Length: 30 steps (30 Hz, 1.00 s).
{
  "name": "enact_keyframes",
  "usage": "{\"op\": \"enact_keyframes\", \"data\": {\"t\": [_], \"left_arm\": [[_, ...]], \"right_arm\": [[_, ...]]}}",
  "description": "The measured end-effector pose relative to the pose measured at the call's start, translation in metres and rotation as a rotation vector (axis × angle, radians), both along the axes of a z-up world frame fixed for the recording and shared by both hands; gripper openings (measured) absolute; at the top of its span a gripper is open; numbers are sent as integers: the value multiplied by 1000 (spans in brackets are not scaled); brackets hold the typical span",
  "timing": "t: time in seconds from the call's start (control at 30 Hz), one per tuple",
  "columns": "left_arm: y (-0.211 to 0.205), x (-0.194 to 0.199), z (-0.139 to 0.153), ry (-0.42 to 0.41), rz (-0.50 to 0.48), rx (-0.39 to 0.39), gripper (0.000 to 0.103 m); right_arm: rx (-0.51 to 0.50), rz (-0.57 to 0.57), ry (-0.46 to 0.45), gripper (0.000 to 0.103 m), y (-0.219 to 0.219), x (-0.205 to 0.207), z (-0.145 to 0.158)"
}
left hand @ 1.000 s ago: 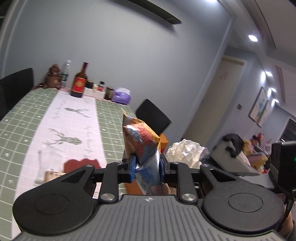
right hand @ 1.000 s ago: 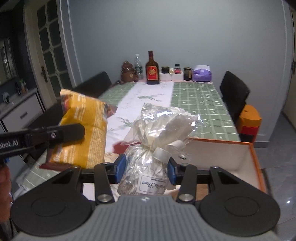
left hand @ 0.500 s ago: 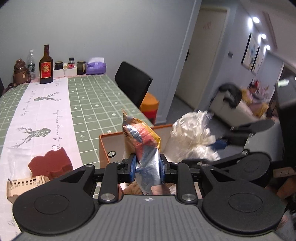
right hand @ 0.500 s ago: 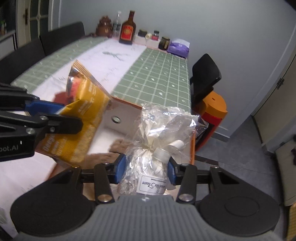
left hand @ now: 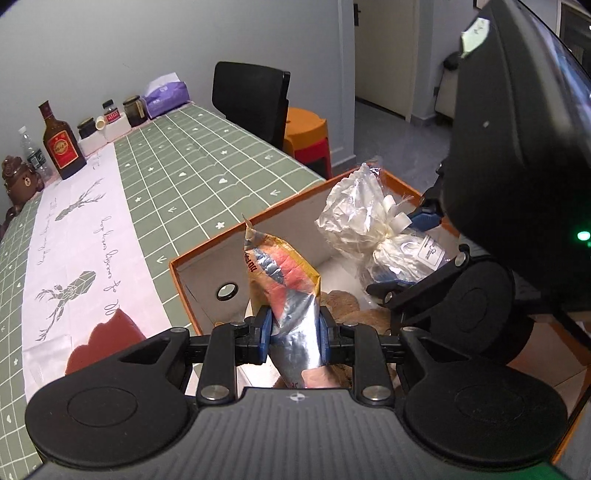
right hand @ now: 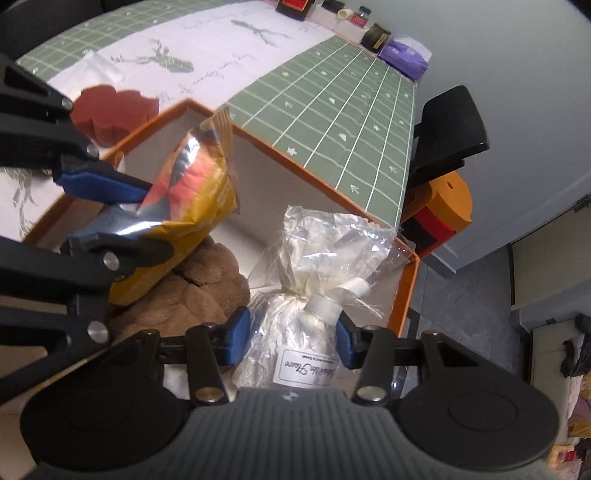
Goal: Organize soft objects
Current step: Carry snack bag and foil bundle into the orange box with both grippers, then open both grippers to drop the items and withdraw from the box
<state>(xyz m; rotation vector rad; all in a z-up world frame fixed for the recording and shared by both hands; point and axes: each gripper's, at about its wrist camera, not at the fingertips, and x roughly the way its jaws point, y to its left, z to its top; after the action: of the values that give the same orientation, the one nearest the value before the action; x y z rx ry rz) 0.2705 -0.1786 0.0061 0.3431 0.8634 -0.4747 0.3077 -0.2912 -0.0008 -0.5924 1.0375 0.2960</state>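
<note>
The orange box (left hand: 192,258) sits at the table edge. Over it, the left gripper (left hand: 294,329) pinches a crinkly snack bag (left hand: 284,273); it looks light and slippery. The right gripper (right hand: 291,334) squeezes a soft clear bag (right hand: 325,258) below its knot, probably the best place to hold it.

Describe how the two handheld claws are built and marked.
Both claws, left and right, are matte black: ribbed grey-black body, two round discs, silver pivot screws, blue pads on thin black fingers. The right unit's housing shows a green light and a pale sticker.
</note>
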Motion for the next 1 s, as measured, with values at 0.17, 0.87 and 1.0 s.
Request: {"op": "enact_keyframes", "data": {"t": [0.17,0.87,1.0], "left_arm": [[-6,9,-8,20,-5,35,28],[10,-9,16,-81,30,-57,43],[20,-19,28,-106,43,-100,43]], "right_arm": [[-30,11,39,48,1,15,-16],[-126,57,-51,74,18,-11,8],[-107,33,-79,74,18,-17,23]]}}
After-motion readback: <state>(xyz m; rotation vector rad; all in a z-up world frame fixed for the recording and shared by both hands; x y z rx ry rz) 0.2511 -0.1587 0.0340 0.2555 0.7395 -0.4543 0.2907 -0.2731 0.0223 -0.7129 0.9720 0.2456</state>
